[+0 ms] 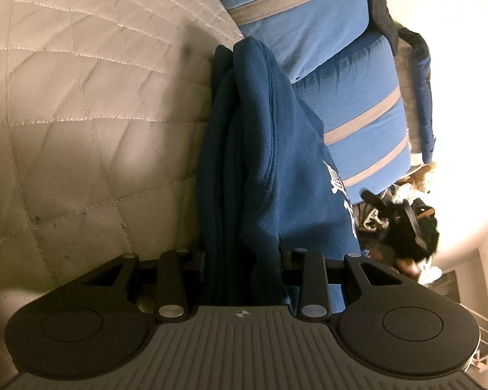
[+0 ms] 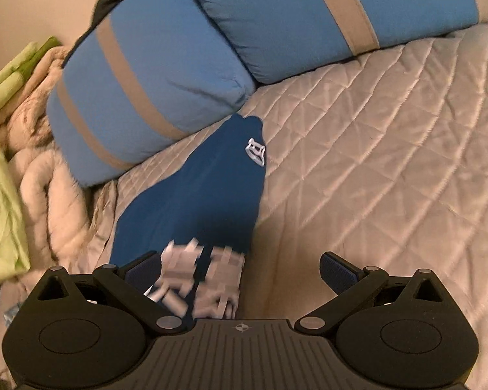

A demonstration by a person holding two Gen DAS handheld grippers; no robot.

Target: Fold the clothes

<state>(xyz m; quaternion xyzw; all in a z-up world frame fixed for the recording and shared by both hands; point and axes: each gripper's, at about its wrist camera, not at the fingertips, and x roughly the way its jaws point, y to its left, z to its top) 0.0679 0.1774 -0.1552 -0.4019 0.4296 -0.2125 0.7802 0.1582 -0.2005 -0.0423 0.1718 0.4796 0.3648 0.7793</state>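
Dark blue fleece cloth, a sweatshirt [image 1: 260, 149] with white printed letters, hangs bunched in thick folds between the two fingers of the left gripper [image 1: 244, 260], which are closed on it and hold it tight. In the right wrist view the same sweatshirt [image 2: 195, 195] lies stretched over the bed, with a small white logo near its far end and blurred white letters at the near end. The right gripper [image 2: 240, 273] stands wide open; its left pad [image 2: 144, 274] is just beside the cloth edge, and nothing is gripped between the pads. Under the garment is a beige quilted bedspread [image 2: 374, 162] with diamond stitching. Behind it rest two blue pillows with grey stripes [image 2: 140, 91], touching each other. At the left of that view lie a beige comforter [image 2: 45, 178] and a light green cloth [image 2: 0, 162].
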